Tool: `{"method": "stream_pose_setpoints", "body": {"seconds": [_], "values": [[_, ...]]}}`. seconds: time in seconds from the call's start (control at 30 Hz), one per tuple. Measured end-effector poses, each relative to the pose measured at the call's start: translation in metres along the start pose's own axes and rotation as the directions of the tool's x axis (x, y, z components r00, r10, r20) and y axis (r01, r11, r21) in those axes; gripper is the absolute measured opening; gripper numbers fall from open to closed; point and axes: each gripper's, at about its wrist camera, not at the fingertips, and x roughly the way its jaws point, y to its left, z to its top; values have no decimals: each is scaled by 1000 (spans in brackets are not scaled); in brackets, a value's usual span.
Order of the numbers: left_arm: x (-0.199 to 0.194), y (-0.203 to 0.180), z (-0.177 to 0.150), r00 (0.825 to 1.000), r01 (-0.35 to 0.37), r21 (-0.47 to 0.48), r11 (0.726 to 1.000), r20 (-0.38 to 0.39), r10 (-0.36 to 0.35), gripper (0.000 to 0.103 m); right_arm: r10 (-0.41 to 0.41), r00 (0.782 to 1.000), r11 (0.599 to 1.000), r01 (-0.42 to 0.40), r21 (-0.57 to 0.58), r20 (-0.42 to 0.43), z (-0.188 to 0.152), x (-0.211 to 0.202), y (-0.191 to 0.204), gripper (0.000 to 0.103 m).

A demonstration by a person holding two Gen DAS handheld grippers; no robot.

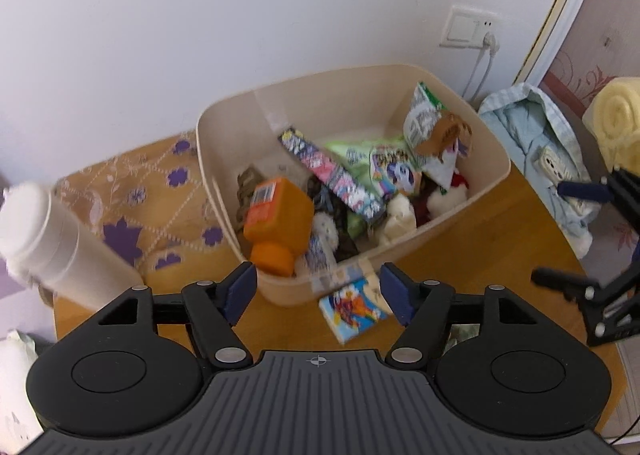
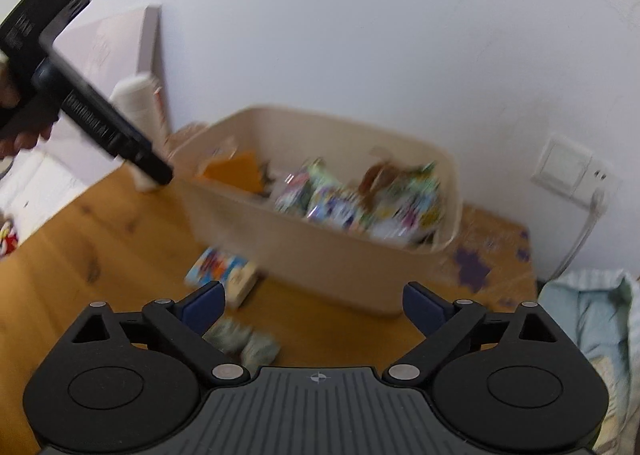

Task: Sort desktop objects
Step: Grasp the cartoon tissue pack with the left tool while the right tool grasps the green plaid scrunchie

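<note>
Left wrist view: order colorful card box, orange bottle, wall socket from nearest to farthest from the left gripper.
1. Colorful card box: on the wooden table, just ahead of the open left gripper.
2. Orange bottle: inside the beige bin, near-left part.
3. Wall socket: on the white wall behind the bin, upper right.

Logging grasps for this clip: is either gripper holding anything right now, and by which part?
Nothing is held. The left gripper and the right gripper are both open and empty.
</note>
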Motion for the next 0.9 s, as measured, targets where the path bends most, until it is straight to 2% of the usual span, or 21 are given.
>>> {"method": "stream_pose_setpoints", "body": {"seconds": [0.27, 0.4, 0.5, 0.6, 0.73, 0.9], "values": [[25, -10, -43, 995, -27, -56, 998, -100, 21, 71, 56, 993, 998, -55, 18, -103, -36, 30, 44, 100], [39, -20, -64, 993, -20, -125, 992, -119, 5, 71, 36, 989, 999, -34, 21, -143, -52, 53, 57, 100], [50, -27, -77, 991, -45, -171, 984, -135, 22, 71, 41, 985, 998, -32, 56, -166, -58, 67, 58, 100], [61, -35, -86, 987, -96, -179, 979, -144, 70, 71, 31, 983, 998, -21, 58, -178, -62, 75, 57, 100], [72, -37, -90, 986, -97, -209, 973, -157, 65, 71, -10, 981, 999, 17, 31, -191, -63, 88, 54, 100], [84, -41, -86, 986, -108, -269, 957, -153, 68, 71, -44, 981, 997, 55, 51, -191, -60, 98, 38, 100]]}}
